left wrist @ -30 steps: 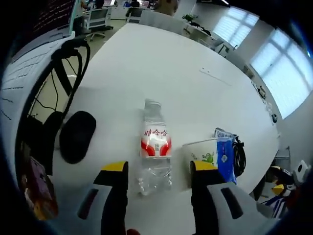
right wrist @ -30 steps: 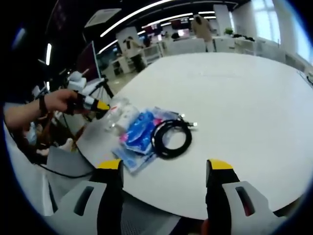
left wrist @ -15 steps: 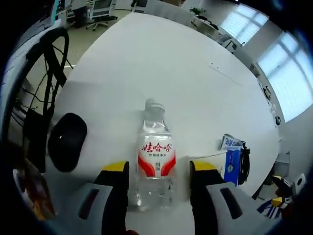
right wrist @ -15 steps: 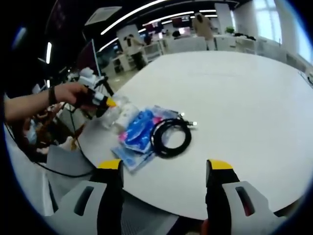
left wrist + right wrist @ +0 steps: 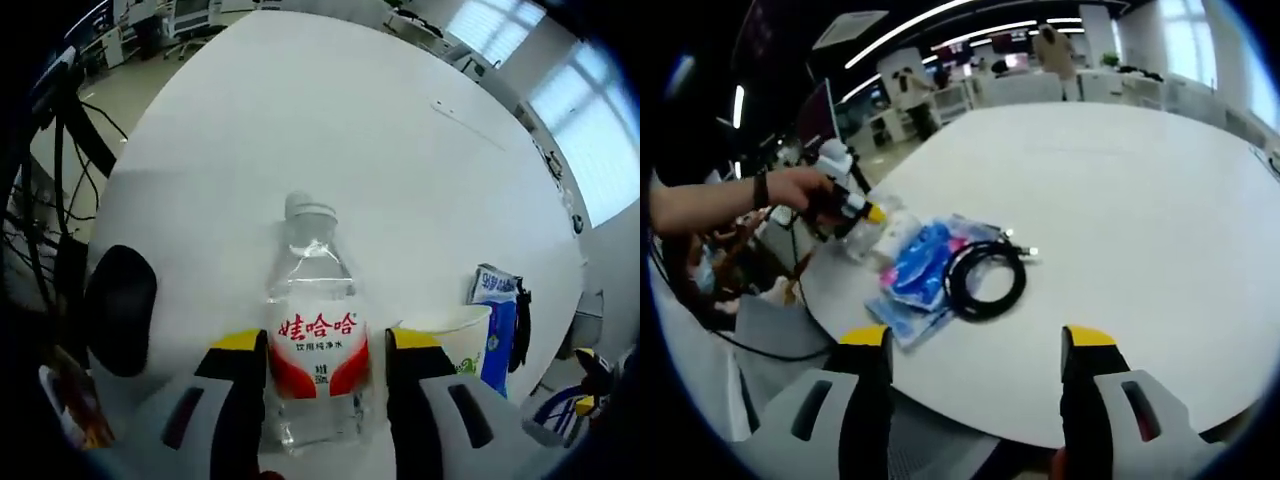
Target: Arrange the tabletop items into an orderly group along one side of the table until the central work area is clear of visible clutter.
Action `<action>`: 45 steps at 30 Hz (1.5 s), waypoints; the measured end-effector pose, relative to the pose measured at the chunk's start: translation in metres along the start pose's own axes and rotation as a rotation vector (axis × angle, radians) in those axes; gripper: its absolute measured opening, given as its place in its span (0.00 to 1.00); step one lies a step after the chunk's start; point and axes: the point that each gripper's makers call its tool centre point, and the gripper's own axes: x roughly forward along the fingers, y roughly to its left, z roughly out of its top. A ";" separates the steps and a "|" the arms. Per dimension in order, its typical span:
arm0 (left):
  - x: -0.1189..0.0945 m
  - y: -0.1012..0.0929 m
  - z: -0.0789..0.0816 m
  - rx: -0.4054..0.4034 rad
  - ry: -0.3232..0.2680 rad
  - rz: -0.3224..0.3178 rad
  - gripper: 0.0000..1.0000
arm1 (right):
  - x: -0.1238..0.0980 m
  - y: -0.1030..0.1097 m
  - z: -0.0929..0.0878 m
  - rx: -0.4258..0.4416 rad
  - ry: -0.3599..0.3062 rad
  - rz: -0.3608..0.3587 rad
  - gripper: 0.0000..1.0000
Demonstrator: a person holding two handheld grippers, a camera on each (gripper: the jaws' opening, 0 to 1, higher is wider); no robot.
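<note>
You closed the left gripper (image 5: 318,352) narrowly around the upright water bottle (image 5: 314,350), jaws flanking its label, beside the paper cup (image 5: 452,338) near the table (image 5: 300,110) edge. Your right gripper (image 5: 980,345) hung wide open, empty, before the coiled cable (image 5: 985,280).

The left gripper (image 5: 318,345) has two grey jaws with yellow tips and a dark slot on each. The right gripper (image 5: 977,338) looks just the same. The person's hand (image 5: 790,187) has a dark band around the wrist.
</note>
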 end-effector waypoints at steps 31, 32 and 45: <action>-0.027 -0.002 0.016 0.059 -0.178 -0.018 0.38 | 0.003 0.002 0.001 0.002 -0.005 0.018 0.67; -0.028 -0.002 0.016 0.061 -0.181 -0.018 0.38 | 0.003 0.002 0.000 0.003 -0.006 0.017 0.67; -0.046 -0.003 0.008 0.088 -0.230 -0.006 0.38 | 0.003 0.003 0.000 -0.003 -0.010 0.029 0.66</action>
